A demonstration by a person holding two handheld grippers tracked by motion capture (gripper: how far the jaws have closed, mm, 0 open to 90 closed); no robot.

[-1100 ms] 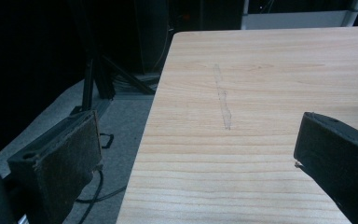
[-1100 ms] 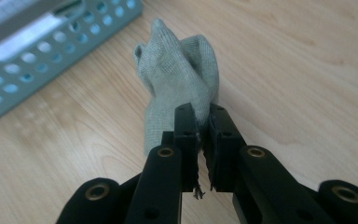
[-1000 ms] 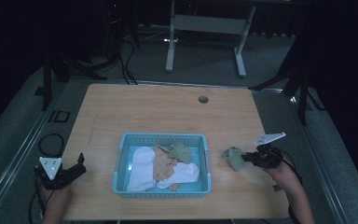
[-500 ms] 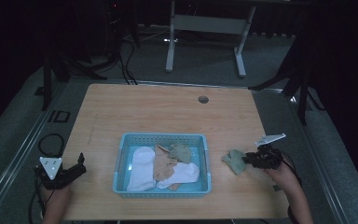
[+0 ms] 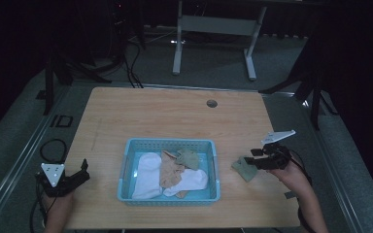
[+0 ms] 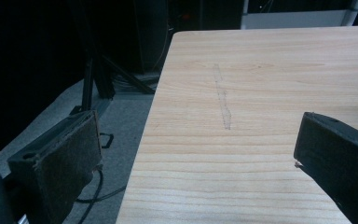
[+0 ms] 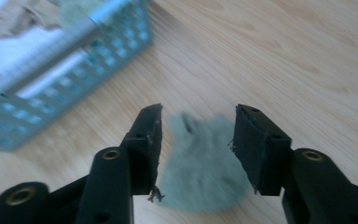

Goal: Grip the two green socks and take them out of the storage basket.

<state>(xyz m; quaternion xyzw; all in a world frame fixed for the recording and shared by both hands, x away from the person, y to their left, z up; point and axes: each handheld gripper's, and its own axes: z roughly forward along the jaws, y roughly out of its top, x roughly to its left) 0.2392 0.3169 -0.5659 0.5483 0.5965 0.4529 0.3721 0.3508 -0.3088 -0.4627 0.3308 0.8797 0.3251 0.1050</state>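
The green sock (image 5: 244,168) lies flat on the table (image 5: 165,116), just right of the blue basket (image 5: 128,165), its length running roughly from the basket's side toward the table's near right. The right gripper (image 5: 256,161) stands over it, jaws apart, the sock (image 7: 203,161) between them, ungripped. The basket holds white, tan and green socks. The left gripper (image 5: 80,172) rests wide open at the table's left edge.

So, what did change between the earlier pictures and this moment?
The green sock went down: a second ago the right gripper held it bunched up, now it lies flat on the table, and the jaws stand open on either side of it. The left gripper, the blue basket and its socks did not move.
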